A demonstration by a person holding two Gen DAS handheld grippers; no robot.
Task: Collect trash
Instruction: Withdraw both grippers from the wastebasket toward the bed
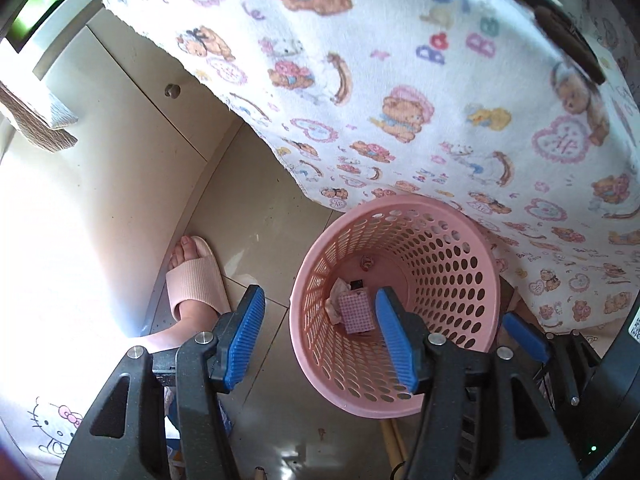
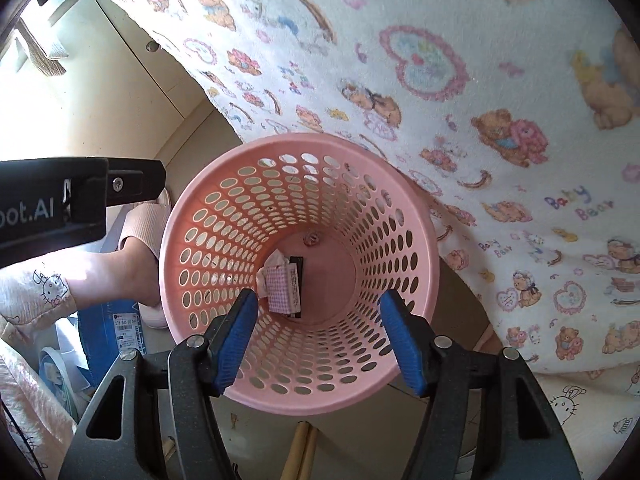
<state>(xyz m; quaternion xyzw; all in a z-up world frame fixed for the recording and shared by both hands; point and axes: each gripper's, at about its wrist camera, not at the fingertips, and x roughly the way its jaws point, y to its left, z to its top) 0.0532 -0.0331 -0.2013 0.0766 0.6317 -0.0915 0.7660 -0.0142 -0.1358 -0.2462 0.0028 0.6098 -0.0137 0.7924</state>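
A pink perforated basket (image 1: 460, 272) (image 2: 224, 216) stands on the tiled floor. At its bottom lie a pink checked packet (image 1: 356, 312) (image 2: 282, 286), a crumpled tissue (image 1: 334, 300) (image 2: 276, 260), a small black item (image 1: 356, 283) (image 2: 298, 264) and a tiny wrapper (image 1: 366, 262) (image 2: 312, 238). My left gripper (image 1: 318, 296) hangs open over the basket's left rim, nothing between its blue pads. My right gripper (image 2: 319, 296) is open above the basket's mouth, also empty. One blue pad of the right gripper (image 1: 524, 336) shows in the left wrist view.
A teddy-bear cloth (image 1: 400, 100) (image 2: 440, 80) drapes down behind the basket. A person's foot in a pink slipper (image 1: 196, 276) (image 2: 140, 232) stands left of it. A cream cabinet with a knob (image 1: 172, 90) is at the left. Wooden sticks (image 2: 300, 452) lie below the basket.
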